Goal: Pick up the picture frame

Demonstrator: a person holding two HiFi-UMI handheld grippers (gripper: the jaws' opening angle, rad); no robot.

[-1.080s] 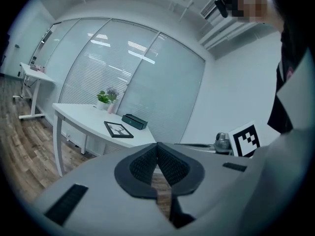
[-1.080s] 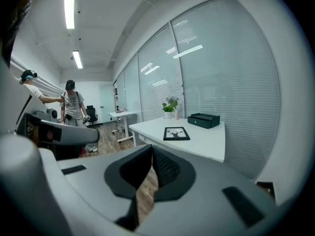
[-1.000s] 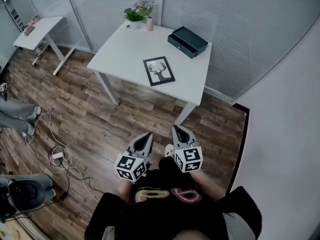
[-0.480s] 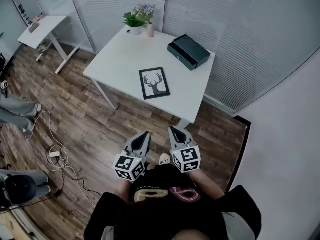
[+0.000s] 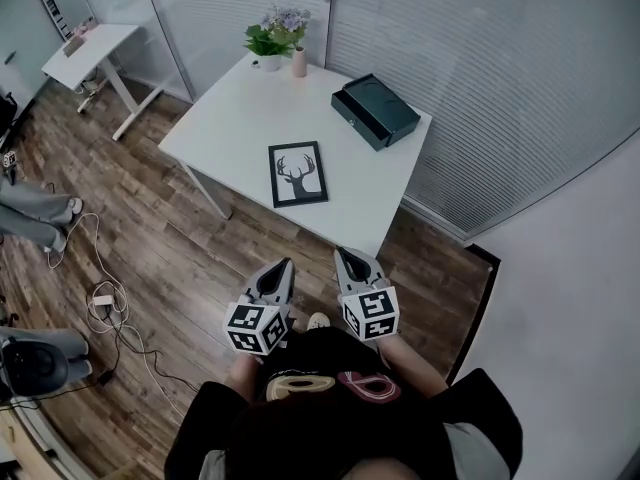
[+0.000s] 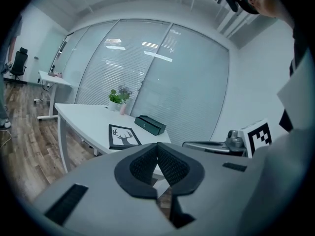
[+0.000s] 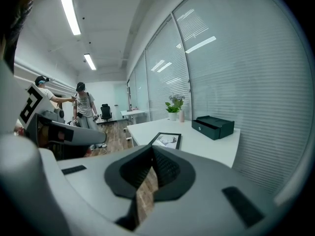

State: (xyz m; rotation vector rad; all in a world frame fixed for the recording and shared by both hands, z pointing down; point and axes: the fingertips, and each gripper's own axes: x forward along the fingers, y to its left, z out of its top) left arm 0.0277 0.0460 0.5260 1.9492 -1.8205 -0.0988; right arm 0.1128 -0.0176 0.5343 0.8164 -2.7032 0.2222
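Head view, from the left: a small white desk (image 5: 88,43) stands far off at the edge, loose cables (image 5: 105,308) trail over the wooden floor (image 5: 160,218), and the white counter (image 5: 230,118) fills the middle. On it the picture frame (image 5: 297,174) — black border, a stag's head print — lies flat near the counter's near edge. A potted plant (image 5: 267,40) and a pale pink vase (image 5: 300,61) stand at the far corner, and a dark box (image 5: 375,111) is further right at the back. Nearer the person, over the floor, the left gripper (image 5: 283,264) and the right gripper (image 5: 342,255) are held side by side close to the body, both pointing toward the counter. The frame lies well ahead of both tips, touching neither, roughly in line with the gap between them. Left gripper view: its fingers (image 6: 173,165) are pressed together with nothing between them, and the frame shows beyond the tips and somewhat to their left, flat on the counter. Right gripper view: its fingers (image 7: 166,168) are likewise pressed together on nothing — the frame appears just above the tips in that view, well beyond them, with the box to its right. Two people (image 7: 84,109) stand in the background at that view's left.
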